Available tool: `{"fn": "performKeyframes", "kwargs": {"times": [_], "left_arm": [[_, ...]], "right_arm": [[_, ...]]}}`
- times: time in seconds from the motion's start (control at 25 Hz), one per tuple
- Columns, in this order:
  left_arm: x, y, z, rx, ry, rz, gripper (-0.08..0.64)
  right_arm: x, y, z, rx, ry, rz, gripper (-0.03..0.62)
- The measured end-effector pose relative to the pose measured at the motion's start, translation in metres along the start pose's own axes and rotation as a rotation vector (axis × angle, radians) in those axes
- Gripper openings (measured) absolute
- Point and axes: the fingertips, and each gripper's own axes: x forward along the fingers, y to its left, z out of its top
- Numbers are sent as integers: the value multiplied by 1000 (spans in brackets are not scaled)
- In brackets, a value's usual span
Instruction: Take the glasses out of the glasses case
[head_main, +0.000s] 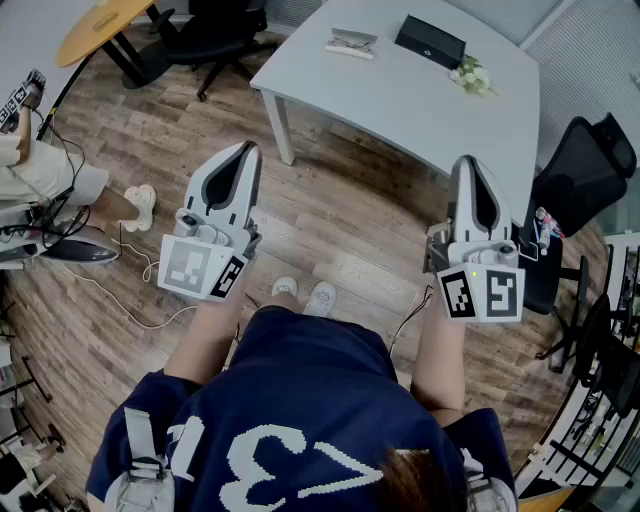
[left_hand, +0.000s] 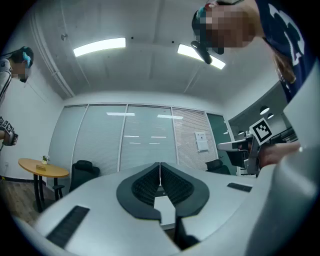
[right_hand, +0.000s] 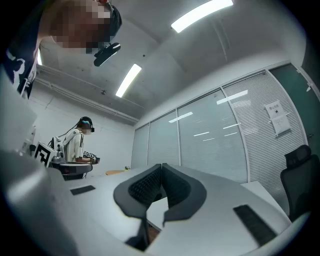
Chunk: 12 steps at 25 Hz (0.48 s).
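- The task has not begun: the person stands back from the white table (head_main: 400, 105), on the wooden floor, with both tongs held up in front of the body.
- The black glasses case (head_main: 430, 42) lies near the far edge of the table and looks closed. The glasses are presumably inside it, though that cannot be seen.
- To the case's left on the table lies a pale flat item (head_main: 351, 44), too small to identify. A small sprig of flowers (head_main: 470, 77) sits just to the case's right.
- The left gripper (head_main: 243, 150) is clenched, its ribbed pads meeting with nothing between them.
- The right gripper (head_main: 468, 162) is likewise clenched and empty.
- Both grippers are well apart from the table.
- Next, I judge, the person must step up to the table, open both grippers, steady the case with one and lift its lid with the other.
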Motion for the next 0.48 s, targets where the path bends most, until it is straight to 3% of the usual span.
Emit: {"fn": "performKeyframes", "kwargs": {"times": [0.48], "left_arm": [[-10, -11, 3, 13, 6, 4, 18]], "right_arm": [[-8, 8, 2, 11, 7, 33, 28]]}}
